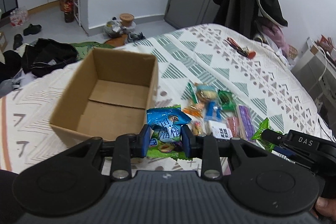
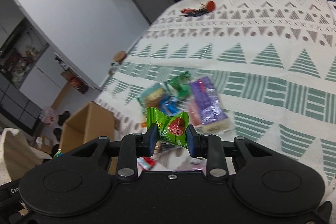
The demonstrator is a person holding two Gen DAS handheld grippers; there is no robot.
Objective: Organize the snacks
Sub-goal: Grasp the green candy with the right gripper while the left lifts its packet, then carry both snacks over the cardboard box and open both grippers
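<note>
Jaws of your left gripper [image 1: 166, 141] pinch a blue-and-green snack packet [image 1: 167, 129] between their blue pads, holding it just beside the near right corner of the open cardboard box [image 1: 105, 96], which stands empty on the patterned bedspread [image 1: 241, 68] toward the bed's left edge. Your right gripper [image 2: 171, 141] has its jaws pressed onto a small green packet [image 2: 168, 127] printed with a red fruit, lifted clear of the cover; from the left wrist view that same green wrapper shows at the tip of the right tool, near the right end of the snack pile. Between the two grippers, on the middle of the bed, lie the remaining snacks: a cracker pack [image 1: 204, 93], a purple bar [image 1: 245, 121], a pink bar [image 1: 232, 125], a green sachet [image 1: 226, 100] and a white packet [image 1: 220, 130], touching or overlapping one another. Farther up the bedspread, well apart from the pile, rests a bundle of red and dark items [image 1: 241, 47] that cannot be identified
</note>
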